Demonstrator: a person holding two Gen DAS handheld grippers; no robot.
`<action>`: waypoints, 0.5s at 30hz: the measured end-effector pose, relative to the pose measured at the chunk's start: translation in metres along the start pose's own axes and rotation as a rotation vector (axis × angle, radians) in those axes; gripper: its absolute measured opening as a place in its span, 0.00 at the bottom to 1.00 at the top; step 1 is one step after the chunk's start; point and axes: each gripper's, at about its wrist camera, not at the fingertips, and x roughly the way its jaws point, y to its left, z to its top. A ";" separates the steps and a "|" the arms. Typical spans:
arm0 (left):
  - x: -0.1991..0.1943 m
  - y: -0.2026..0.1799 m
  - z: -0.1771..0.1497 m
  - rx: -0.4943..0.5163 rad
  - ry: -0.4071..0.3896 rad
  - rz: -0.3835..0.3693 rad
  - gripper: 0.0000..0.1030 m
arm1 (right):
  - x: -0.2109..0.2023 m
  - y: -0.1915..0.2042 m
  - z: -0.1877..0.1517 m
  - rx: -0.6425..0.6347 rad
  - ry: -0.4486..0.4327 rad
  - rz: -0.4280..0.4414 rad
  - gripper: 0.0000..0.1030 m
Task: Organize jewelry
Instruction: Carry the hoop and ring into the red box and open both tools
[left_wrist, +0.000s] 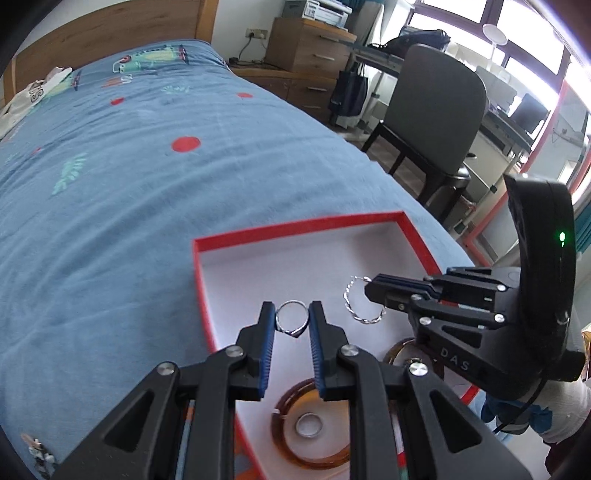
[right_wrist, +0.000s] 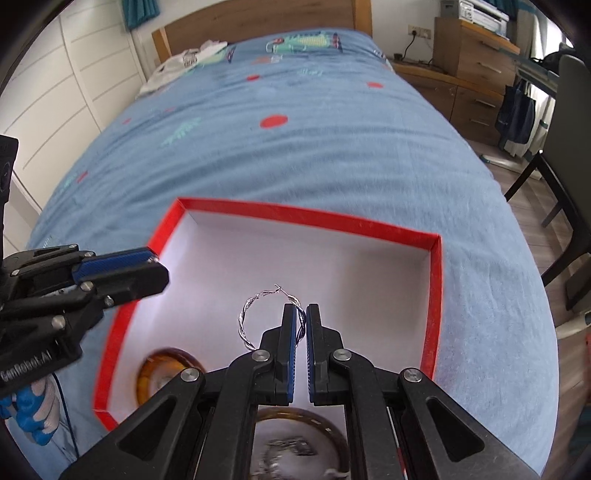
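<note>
A red box with a white inside (left_wrist: 295, 229) (right_wrist: 332, 218) lies on the blue bedspread. My left gripper (left_wrist: 291, 314) is shut on a thin silver ring (left_wrist: 286, 306) and holds it above the box floor. My right gripper (right_wrist: 302, 312) is shut on a twisted silver hoop earring (right_wrist: 245, 321), also over the box; the hoop also shows in the left wrist view (left_wrist: 351, 306), at my right gripper's tip (left_wrist: 373, 286). My left gripper shows in the right wrist view (right_wrist: 159, 273). An amber glass dish (left_wrist: 284, 406) in the box holds a silver band ring (left_wrist: 309, 424).
A second amber dish (right_wrist: 166, 365) (left_wrist: 397, 356) sits in the box near its front; one below my right gripper (right_wrist: 295, 417) holds blurred jewelry. White clothes (right_wrist: 184, 59) lie at the bed's head. A dark chair (left_wrist: 439, 110) and wooden drawers (left_wrist: 310, 48) stand right of the bed.
</note>
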 end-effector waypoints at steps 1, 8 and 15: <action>0.005 -0.003 -0.002 0.007 0.008 0.001 0.16 | 0.001 -0.003 -0.002 -0.004 0.004 -0.003 0.05; 0.025 -0.009 -0.013 0.025 0.044 0.024 0.16 | 0.009 -0.008 -0.006 -0.077 0.039 -0.049 0.05; 0.033 -0.006 -0.014 0.034 0.056 0.041 0.17 | 0.014 -0.006 -0.002 -0.137 0.049 -0.075 0.05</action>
